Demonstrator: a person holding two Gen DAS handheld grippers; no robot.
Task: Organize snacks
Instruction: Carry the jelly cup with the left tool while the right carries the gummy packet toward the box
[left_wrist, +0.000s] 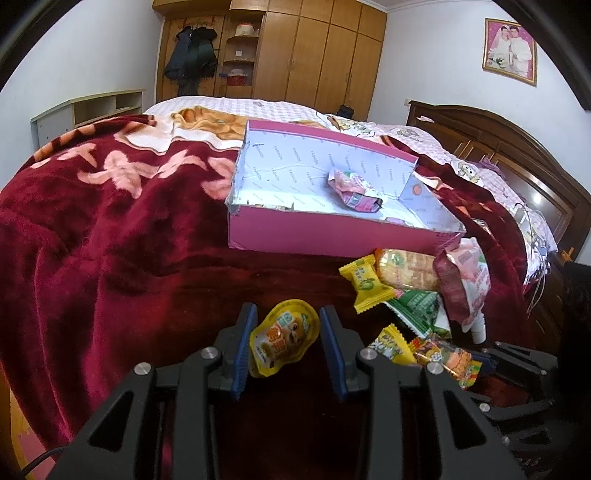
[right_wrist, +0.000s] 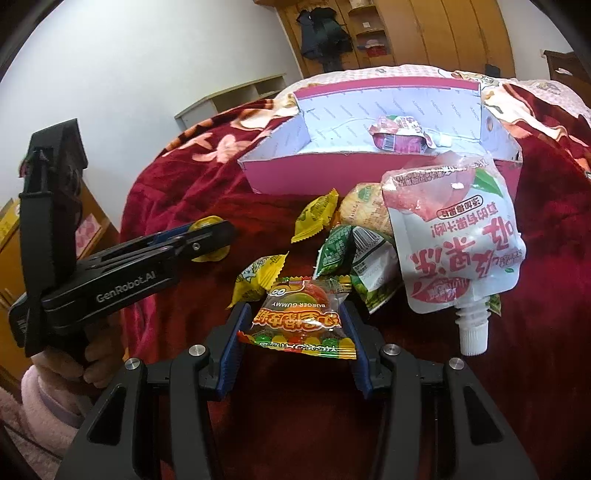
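My left gripper (left_wrist: 288, 310) is shut on a yellow snack pouch (left_wrist: 284, 338), held just above the red blanket. My right gripper (right_wrist: 294, 306) is shut on a burger gummy packet (right_wrist: 303, 321), its blue pads pressing both ends. Beyond them on the bed stands a pink box (left_wrist: 314, 240) with a white inside; one pink pouch (left_wrist: 351, 186) lies in it. In front of the box lies a pile: a yellow candy (left_wrist: 365, 282), a rice cracker pack (left_wrist: 406, 267), a green packet (left_wrist: 417, 306) and a white spouted pouch (right_wrist: 454, 236). The left gripper (right_wrist: 207, 236) shows at the left of the right wrist view.
A dark red blanket (left_wrist: 110, 229) covers the bed. A wooden headboard (left_wrist: 517, 147) is at the right, a wardrobe (left_wrist: 314, 48) at the back, a low shelf (left_wrist: 88, 110) at the left. A hand in a pink sleeve (right_wrist: 48, 398) holds the left gripper.
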